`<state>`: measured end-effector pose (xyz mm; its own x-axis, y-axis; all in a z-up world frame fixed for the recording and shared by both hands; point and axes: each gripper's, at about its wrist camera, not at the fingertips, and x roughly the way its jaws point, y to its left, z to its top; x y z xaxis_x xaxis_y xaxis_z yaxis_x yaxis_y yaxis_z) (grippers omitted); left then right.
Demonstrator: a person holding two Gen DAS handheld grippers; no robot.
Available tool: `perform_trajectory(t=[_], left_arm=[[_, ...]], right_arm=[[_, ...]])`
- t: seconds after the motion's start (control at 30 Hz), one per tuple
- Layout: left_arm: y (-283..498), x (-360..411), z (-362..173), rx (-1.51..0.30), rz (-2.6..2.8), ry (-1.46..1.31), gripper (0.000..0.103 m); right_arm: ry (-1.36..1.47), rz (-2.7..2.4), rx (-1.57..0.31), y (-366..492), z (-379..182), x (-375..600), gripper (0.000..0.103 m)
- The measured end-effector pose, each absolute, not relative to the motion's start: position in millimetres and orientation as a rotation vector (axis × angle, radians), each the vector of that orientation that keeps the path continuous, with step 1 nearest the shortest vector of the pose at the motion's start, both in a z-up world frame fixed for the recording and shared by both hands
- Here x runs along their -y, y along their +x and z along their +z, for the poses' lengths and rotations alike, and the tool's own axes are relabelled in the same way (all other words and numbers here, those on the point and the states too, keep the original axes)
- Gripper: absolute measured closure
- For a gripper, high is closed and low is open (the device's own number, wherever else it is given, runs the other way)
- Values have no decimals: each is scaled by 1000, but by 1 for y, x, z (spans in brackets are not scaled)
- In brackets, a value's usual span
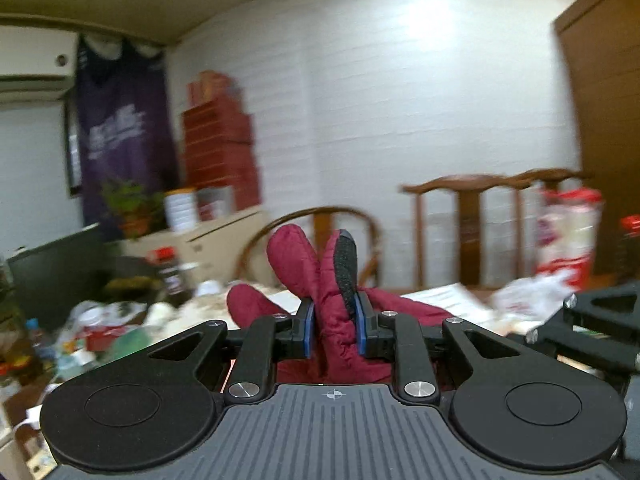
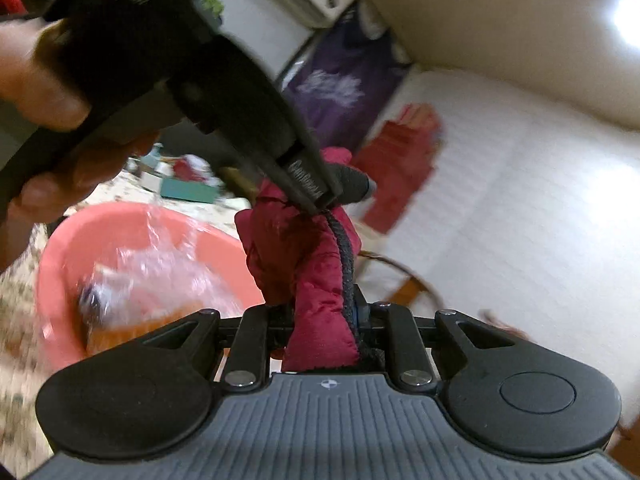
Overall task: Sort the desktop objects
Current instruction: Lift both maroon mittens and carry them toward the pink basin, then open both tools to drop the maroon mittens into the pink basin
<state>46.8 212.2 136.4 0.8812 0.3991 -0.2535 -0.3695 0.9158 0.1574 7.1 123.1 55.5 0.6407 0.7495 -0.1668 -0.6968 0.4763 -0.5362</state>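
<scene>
A dark red padded glove (image 1: 332, 320) with black grip patches is held up in the air between both grippers. My left gripper (image 1: 335, 326) is shut on the glove near its fingers, which stick up above the blue pads. My right gripper (image 2: 320, 316) is shut on the glove's cuff end (image 2: 320, 280). In the right wrist view the left gripper (image 2: 308, 184) pinches the glove's far end from above, held by a hand (image 2: 48, 92). A pink basin (image 2: 80, 236) holding a clear plastic bag (image 2: 160, 276) sits below left of the glove.
A cluttered table (image 1: 120, 320) with bottles, bags and paper lies ahead on the left. Wooden chairs (image 1: 472, 232) stand behind it. A white plastic bag (image 1: 532, 296) and the right gripper's body (image 1: 592, 320) are at right. Red boxes (image 1: 220, 152) are stacked by the wall.
</scene>
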Motion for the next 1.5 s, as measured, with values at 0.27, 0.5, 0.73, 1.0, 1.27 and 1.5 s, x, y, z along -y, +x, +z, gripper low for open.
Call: perform_trajectory(t=[0.27, 0.5, 0.73, 1.0, 1.27, 1.5], left_arm=[[95, -274, 103, -409, 504, 43, 84], [112, -313, 79, -497, 524, -6, 46], [102, -324, 74, -519, 588, 43, 8], [78, -325, 83, -505, 620, 56, 4], [44, -279, 85, -437, 495, 25, 0], [18, -196, 90, -342, 293, 51, 0]], right_arm=[[-618, 1022, -130, 82, 54, -198, 66], [-639, 949, -302, 128, 46, -235, 24], [-630, 915, -445, 156, 38, -224, 21], [-554, 1003, -537, 147, 74, -180, 9], [-75, 872, -602, 131, 86, -99, 3], [52, 648, -582, 98, 82, 10, 3]])
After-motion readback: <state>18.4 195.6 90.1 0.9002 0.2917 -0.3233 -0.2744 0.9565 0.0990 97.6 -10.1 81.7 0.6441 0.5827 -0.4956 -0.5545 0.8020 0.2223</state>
